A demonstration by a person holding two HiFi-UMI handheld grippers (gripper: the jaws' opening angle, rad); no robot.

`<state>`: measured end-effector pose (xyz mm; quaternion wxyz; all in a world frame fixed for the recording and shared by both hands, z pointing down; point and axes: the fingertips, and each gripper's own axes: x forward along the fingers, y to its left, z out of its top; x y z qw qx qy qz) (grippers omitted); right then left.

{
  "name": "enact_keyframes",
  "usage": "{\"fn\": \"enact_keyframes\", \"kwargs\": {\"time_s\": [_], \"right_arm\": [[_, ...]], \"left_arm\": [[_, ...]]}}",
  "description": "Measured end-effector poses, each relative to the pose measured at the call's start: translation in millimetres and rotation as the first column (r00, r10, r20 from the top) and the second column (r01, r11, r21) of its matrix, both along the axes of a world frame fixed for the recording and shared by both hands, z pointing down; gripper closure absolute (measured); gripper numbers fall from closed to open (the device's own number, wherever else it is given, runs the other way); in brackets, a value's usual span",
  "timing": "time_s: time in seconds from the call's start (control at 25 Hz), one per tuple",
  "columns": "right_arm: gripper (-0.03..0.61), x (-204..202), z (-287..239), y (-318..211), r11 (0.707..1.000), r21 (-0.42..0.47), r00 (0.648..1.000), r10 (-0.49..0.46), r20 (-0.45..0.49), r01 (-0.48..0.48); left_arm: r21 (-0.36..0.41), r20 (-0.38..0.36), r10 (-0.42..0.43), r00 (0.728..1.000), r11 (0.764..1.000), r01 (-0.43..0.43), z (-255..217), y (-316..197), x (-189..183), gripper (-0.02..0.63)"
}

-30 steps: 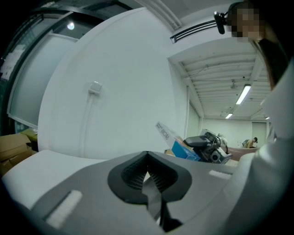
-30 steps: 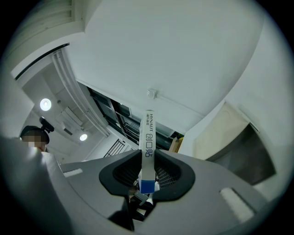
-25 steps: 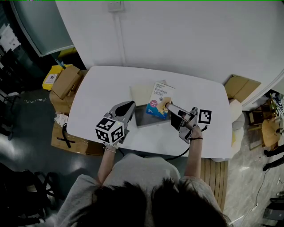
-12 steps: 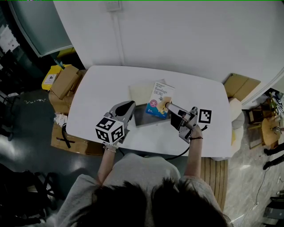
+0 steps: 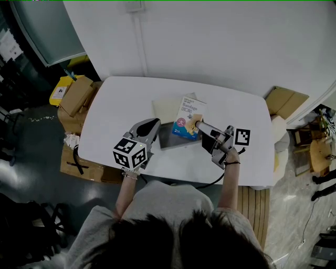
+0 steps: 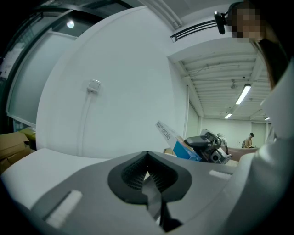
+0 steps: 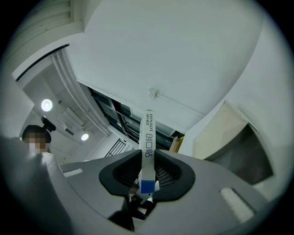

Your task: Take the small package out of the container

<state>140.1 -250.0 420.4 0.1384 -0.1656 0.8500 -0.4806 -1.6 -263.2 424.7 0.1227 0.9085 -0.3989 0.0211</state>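
Note:
The small package (image 5: 188, 117), a flat blue and white bandage box, hangs tilted over the far edge of the grey open container (image 5: 170, 138) on the white table (image 5: 121, 105). My right gripper (image 5: 198, 126) is shut on its near lower corner. In the right gripper view the package (image 7: 148, 133) stands edge-on, clamped between the pads, with the container (image 7: 245, 156) to the right. My left gripper (image 5: 151, 126) hovers at the container's left side, jaws shut and empty. From the left gripper view the package (image 6: 181, 146) and the right gripper (image 6: 206, 143) show to the right.
A beige flat sheet (image 5: 165, 109) lies just behind the container. Cardboard boxes (image 5: 77, 97) stand off the table's left end and another (image 5: 286, 102) off its right end. A wall with a socket (image 5: 135, 6) rises behind the table.

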Motion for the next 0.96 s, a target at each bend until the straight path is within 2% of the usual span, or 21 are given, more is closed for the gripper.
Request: {"fn": "enact_keyframes", "kwargs": {"time_s": [0.96], "right_arm": [[0.477, -3.8, -10.1, 1.2, 0.996, 0.087, 0.999, -0.011, -0.047, 0.015]], "left_arm": [[-0.002, 0.0, 0.006, 1.0, 1.0, -0.006, -0.4, -3.7, 2.1, 0.62]]}}
